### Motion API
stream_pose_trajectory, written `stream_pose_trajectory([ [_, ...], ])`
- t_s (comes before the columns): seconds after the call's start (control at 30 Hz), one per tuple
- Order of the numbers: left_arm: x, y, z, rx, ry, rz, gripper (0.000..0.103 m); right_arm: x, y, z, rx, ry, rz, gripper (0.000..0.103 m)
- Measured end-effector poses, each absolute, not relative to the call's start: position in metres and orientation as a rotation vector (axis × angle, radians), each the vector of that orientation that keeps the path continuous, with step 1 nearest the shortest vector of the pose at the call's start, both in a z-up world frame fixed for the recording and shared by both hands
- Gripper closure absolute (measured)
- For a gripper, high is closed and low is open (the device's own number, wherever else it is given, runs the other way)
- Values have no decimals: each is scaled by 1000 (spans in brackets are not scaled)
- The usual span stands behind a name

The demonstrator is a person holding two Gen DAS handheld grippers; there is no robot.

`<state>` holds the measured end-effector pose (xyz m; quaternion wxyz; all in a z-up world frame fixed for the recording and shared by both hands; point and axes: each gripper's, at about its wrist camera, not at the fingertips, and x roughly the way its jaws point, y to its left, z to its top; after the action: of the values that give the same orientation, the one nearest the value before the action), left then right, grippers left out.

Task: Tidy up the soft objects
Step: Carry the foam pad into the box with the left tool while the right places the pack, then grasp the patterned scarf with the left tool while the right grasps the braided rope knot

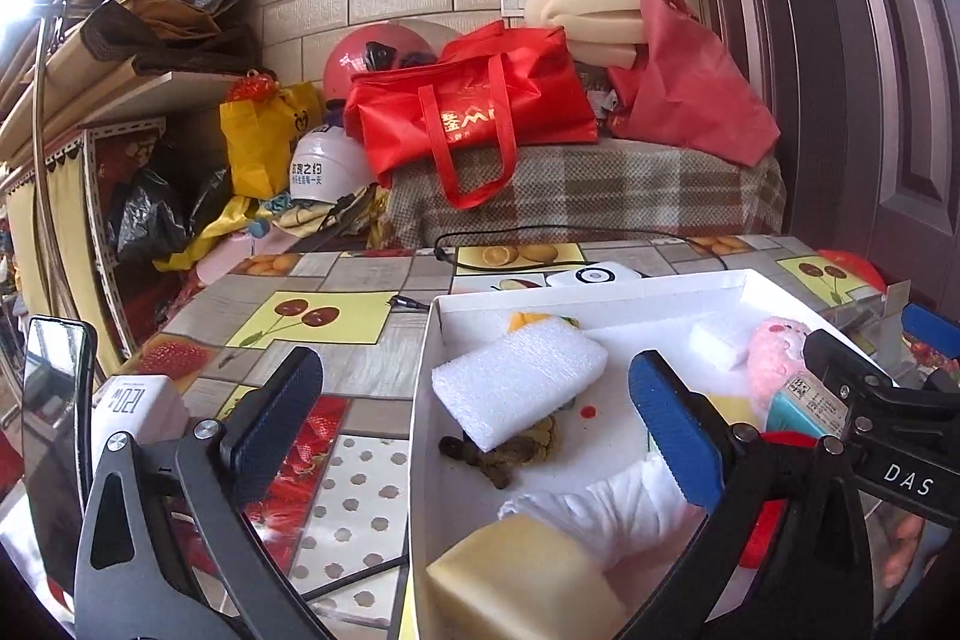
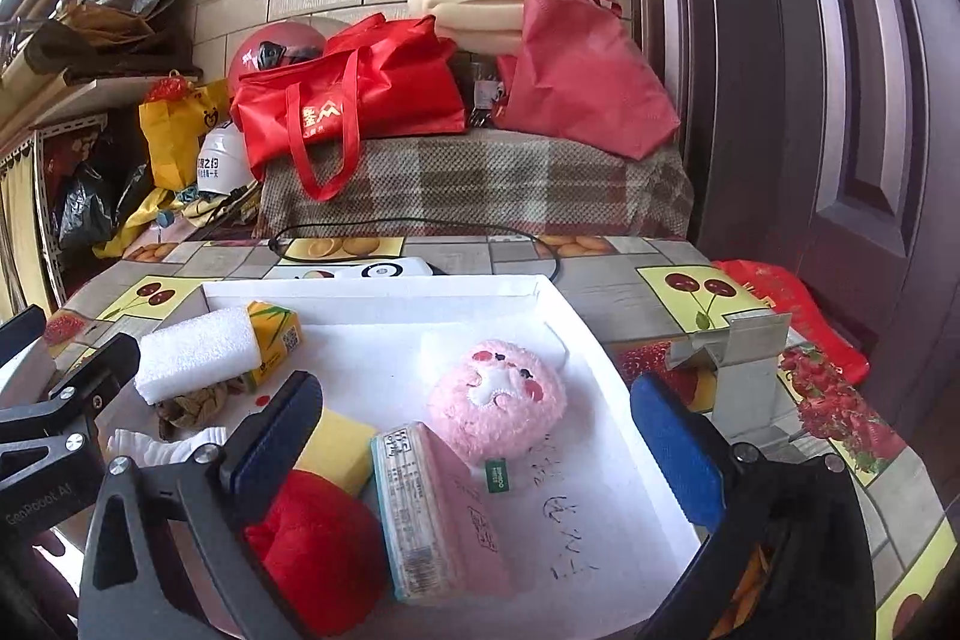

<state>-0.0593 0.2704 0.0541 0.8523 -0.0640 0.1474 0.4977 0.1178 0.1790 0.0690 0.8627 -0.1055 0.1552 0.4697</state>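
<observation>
soft things already fill the white tray (image 2: 552, 292); both tongs, left tongs (image 1: 474, 418) and right tongs (image 2: 474, 436), hover released above it, nothing soft visible outside.

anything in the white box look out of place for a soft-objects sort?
One thing: a yellow juice carton sits at the far-left corner of the white box, partly under the white foam block. It looks rigid, unlike the pink plush and sponges around it. Nothing looks spilled or damaged.
</observation>
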Motion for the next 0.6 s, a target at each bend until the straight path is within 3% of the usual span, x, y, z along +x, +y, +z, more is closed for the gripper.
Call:
stream_pose_trajectory([
  [0.6,-96,236,51,-188,310,949,0,96,111,66,-203,367,1038,0],
])
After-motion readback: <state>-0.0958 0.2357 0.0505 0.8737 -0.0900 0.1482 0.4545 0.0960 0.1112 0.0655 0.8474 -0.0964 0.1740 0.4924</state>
